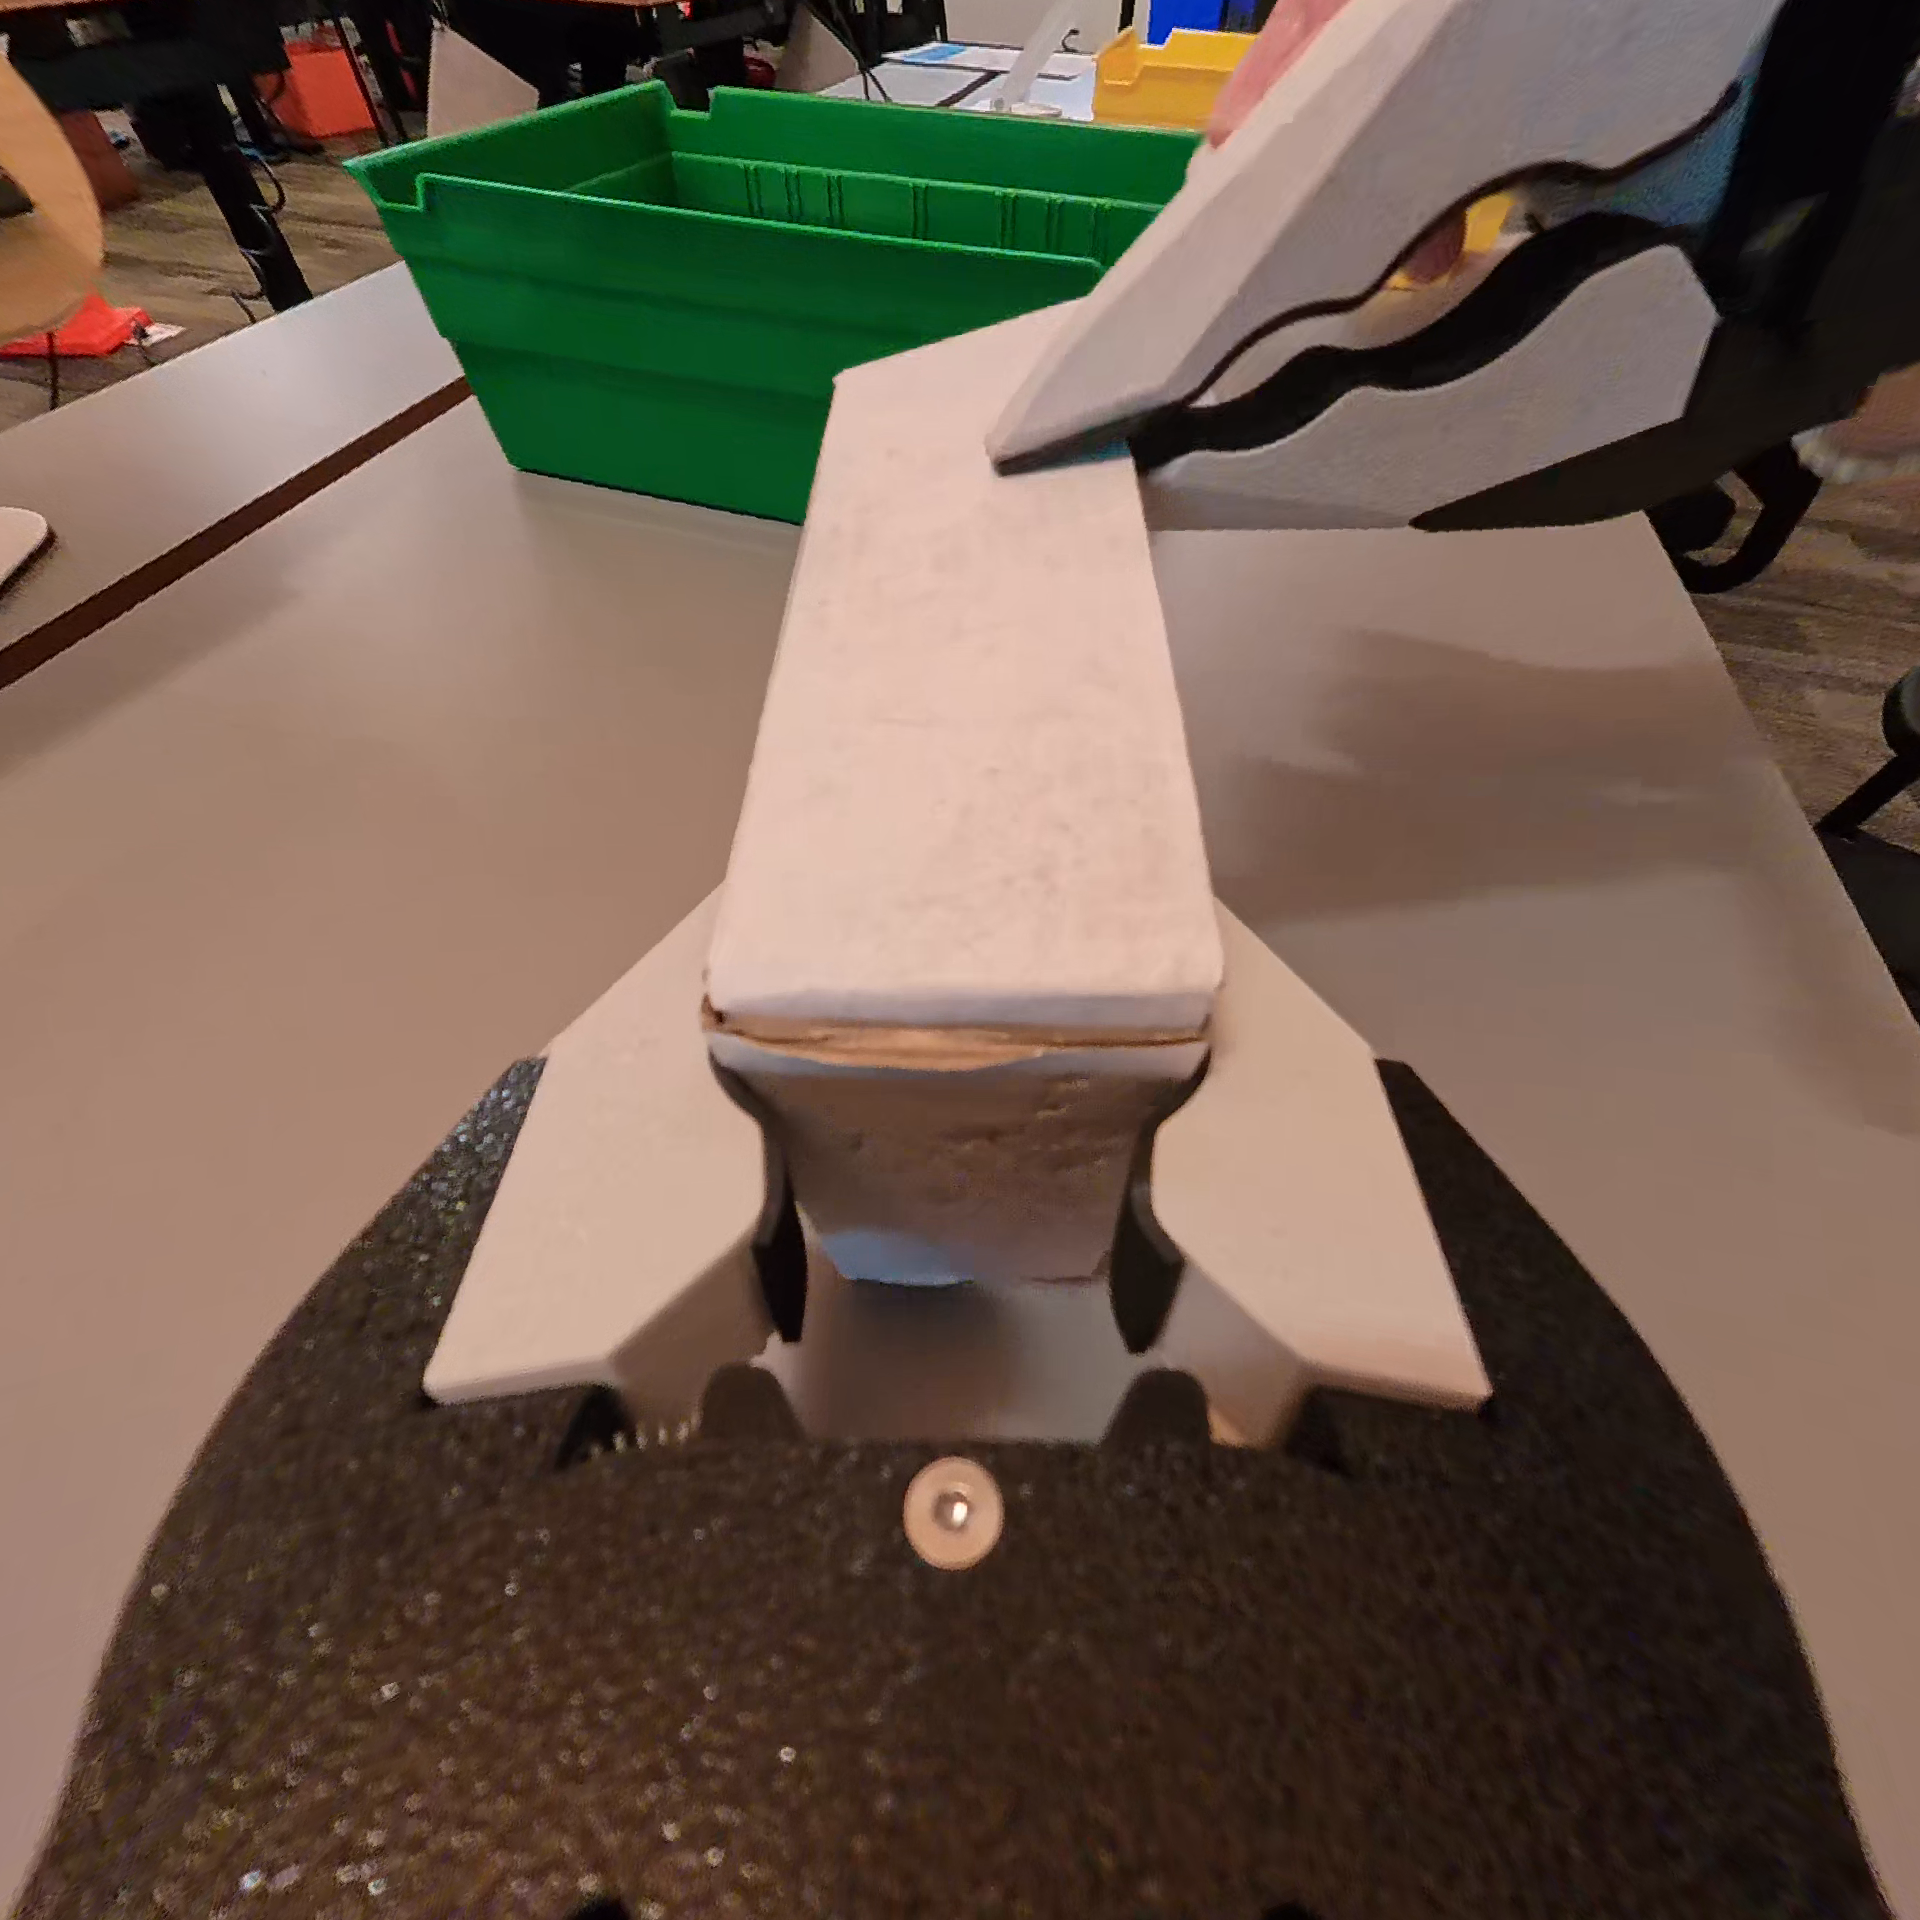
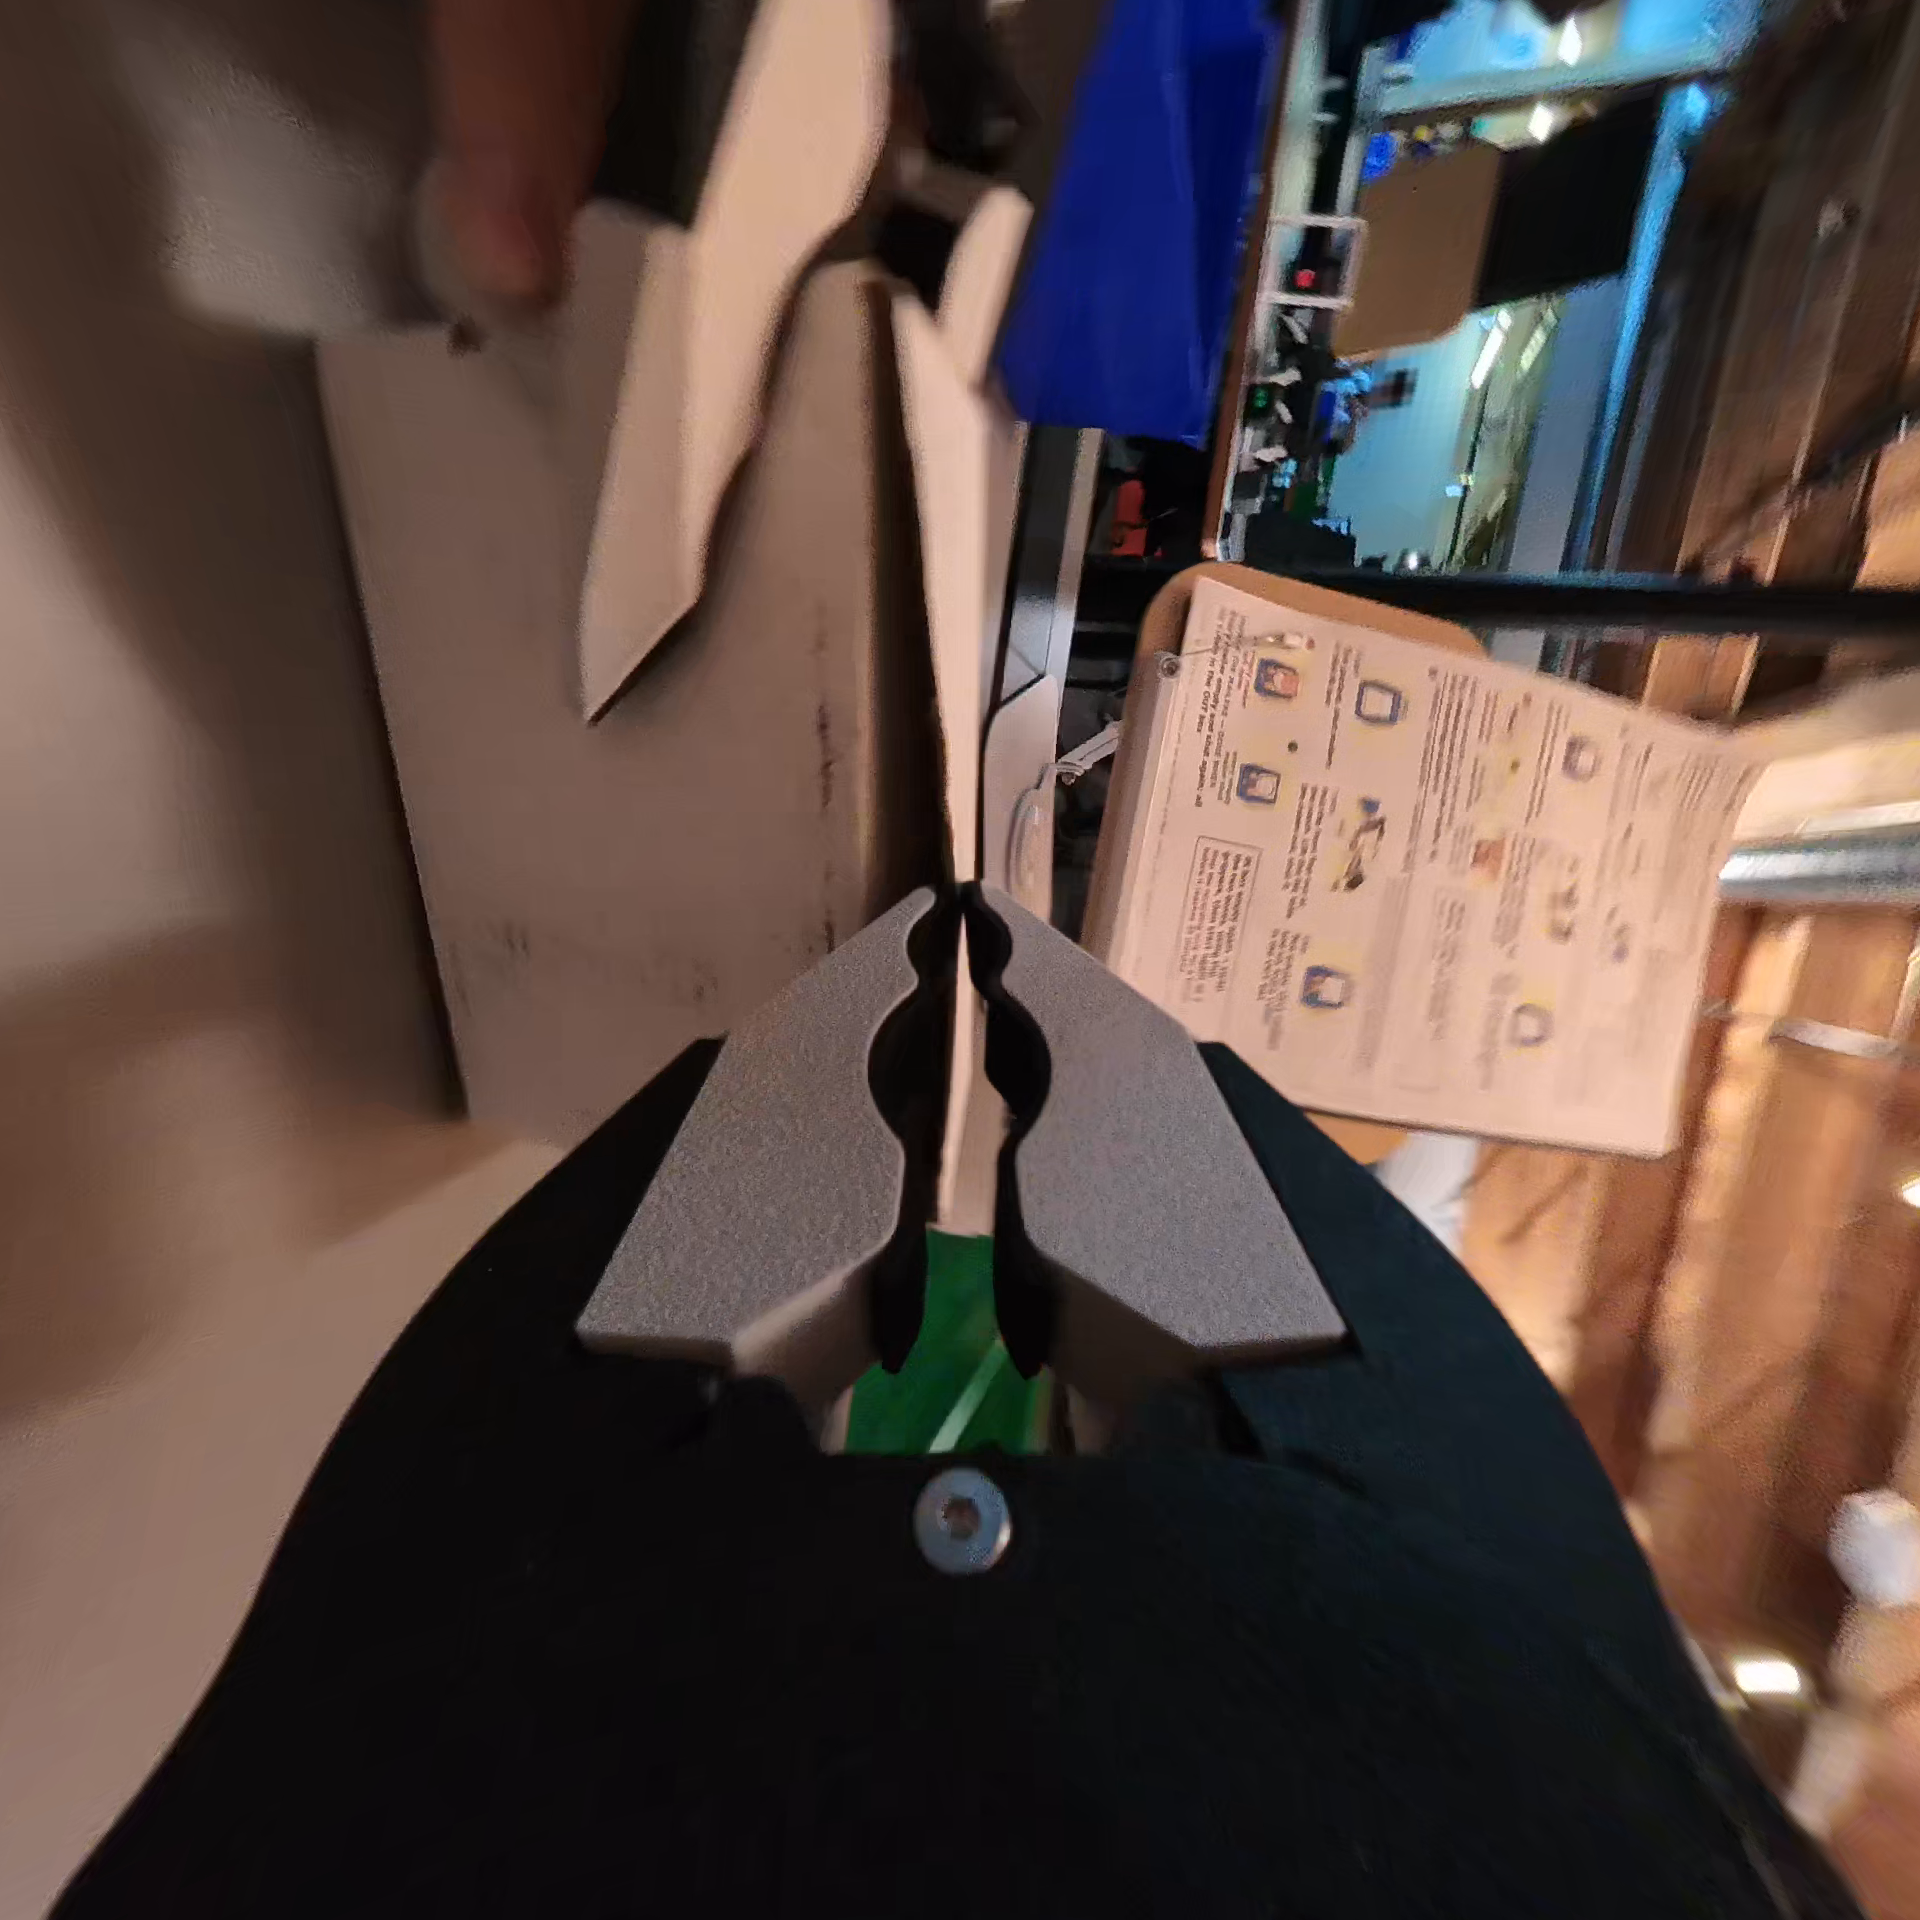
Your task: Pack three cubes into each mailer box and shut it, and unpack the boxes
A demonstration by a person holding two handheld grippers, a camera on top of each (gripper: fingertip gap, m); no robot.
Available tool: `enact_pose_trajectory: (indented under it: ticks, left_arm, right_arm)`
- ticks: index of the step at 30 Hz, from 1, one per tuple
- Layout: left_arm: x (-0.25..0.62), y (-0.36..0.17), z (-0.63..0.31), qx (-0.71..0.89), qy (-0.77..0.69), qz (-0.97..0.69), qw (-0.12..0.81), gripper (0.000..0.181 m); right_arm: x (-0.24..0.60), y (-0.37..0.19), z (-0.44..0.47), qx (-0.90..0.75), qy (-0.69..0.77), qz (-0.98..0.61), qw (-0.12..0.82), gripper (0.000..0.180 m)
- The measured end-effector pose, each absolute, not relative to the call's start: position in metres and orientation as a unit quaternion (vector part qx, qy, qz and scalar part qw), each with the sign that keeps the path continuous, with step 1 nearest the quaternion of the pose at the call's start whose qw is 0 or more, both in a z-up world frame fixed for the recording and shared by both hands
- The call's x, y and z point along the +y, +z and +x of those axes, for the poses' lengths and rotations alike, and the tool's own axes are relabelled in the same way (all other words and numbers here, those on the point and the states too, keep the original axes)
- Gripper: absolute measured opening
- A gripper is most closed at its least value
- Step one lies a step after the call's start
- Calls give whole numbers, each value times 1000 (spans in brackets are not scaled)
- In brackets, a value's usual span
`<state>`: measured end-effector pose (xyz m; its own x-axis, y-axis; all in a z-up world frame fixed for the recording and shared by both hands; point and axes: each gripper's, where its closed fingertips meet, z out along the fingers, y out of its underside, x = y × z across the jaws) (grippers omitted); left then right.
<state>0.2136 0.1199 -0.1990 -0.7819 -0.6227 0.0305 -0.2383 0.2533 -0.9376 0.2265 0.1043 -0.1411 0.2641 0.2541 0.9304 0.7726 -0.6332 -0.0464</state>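
Observation:
A white mailer box (image 1: 977, 727) is held off the grey table (image 1: 364, 831), its narrow side up and its length pointing away from me. My left gripper (image 1: 961, 1091) is shut on the near end of the box. My right gripper (image 1: 1081, 447) comes in from the upper right and pinches the far end. In the right wrist view, which is rolled sideways, my right gripper (image 2: 951, 894) is shut on a thin cardboard edge of the box (image 2: 623, 779). The left gripper (image 2: 675, 416) shows at the far end with a hand behind it. No cubes are in view.
A green plastic bin (image 1: 675, 281) stands on the table just beyond the box. A yellow bin (image 1: 1164, 73) sits farther back. A seam (image 1: 208, 540) divides the table at left. A printed sheet on a brown board (image 2: 1403, 883) hangs right of my right gripper.

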Motion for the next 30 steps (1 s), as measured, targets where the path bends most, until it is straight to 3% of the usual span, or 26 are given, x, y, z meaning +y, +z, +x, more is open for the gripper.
enact_pose_trajectory:
  ticks: [4,8,13,16,19,23,30]
  left_arm:
    - [120,-199,215,770,-545,-283,174,70]
    - [115,-200,213,777,-539,-270,180,70]
    - [115,-200,213,777,-540,-270,177,70]
    - [117,-200,214,776,-540,-274,180,70]
    - [118,-200,214,775,-539,-275,182,70]
    - [118,-200,215,774,-540,-278,181,70]
    - [115,-200,216,774,-537,-278,186,70]
  right_arm:
    - [107,-140,228,-244,-444,-788,348,1]
    - [106,-141,220,-392,-551,-703,221,11]
    - [113,-137,217,-453,-566,-671,157,21]
    - [120,-145,215,-444,-533,-698,178,9]
    - [123,-142,214,-380,-484,-744,259,0]
    - [124,-140,217,-326,-458,-763,319,0]
    - [121,-137,222,-286,-379,-818,325,0]
